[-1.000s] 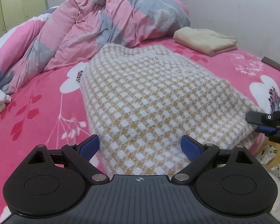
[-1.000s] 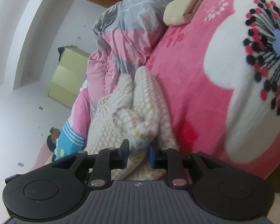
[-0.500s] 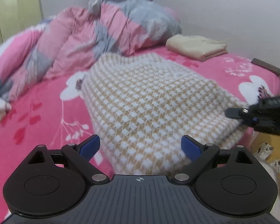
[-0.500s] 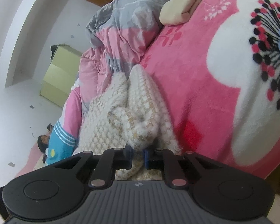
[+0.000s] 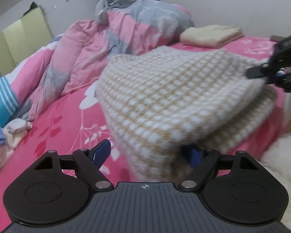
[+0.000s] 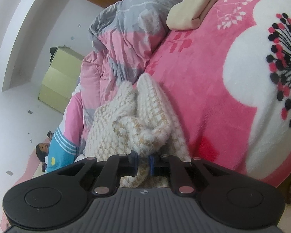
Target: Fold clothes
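Pinching a bunched corner of the checked knit garment (image 6: 145, 128), the right gripper (image 6: 143, 160) has its blue pads closed tight on the fabric, which rises in folds straight ahead of it. Right of that gripper spreads the pink flowered bed cover (image 6: 213, 89); far ahead lies a folded cream garment (image 6: 192, 9), with a rumpled pink-grey quilt (image 6: 126, 44) ahead-left.

Left gripper (image 5: 147, 153): jaws spread wide, released. Knit garment (image 5: 170, 97) drapes between and beyond its fingers, lifted edge hiding part of the right pad; contact cannot be told. Right gripper (image 5: 269, 73) seen ahead-right, holding the garment's far corner raised off the bed.
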A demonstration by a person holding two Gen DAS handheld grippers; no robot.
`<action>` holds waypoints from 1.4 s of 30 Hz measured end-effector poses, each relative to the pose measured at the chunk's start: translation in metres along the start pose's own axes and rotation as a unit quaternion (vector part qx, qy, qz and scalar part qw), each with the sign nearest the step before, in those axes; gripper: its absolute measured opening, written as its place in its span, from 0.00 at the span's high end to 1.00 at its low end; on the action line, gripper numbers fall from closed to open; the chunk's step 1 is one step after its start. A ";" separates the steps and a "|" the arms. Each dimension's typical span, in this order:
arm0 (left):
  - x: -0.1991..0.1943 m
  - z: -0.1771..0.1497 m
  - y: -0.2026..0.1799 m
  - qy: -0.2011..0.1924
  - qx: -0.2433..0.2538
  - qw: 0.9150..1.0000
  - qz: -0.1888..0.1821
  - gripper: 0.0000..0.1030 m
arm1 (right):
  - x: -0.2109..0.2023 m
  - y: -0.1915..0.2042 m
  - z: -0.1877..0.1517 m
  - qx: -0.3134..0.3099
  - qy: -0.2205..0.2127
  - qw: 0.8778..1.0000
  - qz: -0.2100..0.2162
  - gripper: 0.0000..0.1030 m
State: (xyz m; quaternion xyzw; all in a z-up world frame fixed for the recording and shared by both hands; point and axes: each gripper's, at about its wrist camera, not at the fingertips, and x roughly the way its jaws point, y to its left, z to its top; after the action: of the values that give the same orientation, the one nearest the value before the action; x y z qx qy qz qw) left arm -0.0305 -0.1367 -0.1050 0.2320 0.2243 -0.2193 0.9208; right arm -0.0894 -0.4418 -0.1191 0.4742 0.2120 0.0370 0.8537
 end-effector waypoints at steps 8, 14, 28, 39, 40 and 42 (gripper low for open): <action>-0.015 -0.001 0.012 -0.038 -0.014 0.996 0.079 0.21 | 0.000 0.007 -0.002 -0.010 -0.005 1.000 0.003 0.91; -0.008 -0.008 -0.003 -0.017 0.028 0.995 0.089 0.21 | -0.004 0.005 0.000 -0.003 -0.016 1.000 0.005 0.91; -0.004 -0.019 0.013 0.009 0.019 0.998 0.058 0.13 | -0.015 -0.001 -0.007 0.004 -0.023 1.000 0.004 0.92; -0.006 -0.020 0.020 0.000 0.008 1.000 0.023 0.15 | -0.010 -0.013 -0.022 0.009 -0.015 1.000 -0.009 0.93; -0.007 -0.018 0.022 0.003 0.012 1.000 0.012 0.16 | -0.009 -0.014 -0.023 0.010 -0.014 1.000 -0.010 0.93; -0.018 -0.016 0.027 0.006 0.023 1.000 -0.007 0.16 | -0.008 -0.016 -0.025 0.010 -0.013 1.000 -0.012 0.92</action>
State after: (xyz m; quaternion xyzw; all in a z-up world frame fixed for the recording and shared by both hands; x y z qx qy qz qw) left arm -0.0359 -0.1020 -0.0996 0.2532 0.2266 -0.2290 0.9122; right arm -0.1095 -0.4328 -0.1415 0.4807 0.2068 0.0185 0.8520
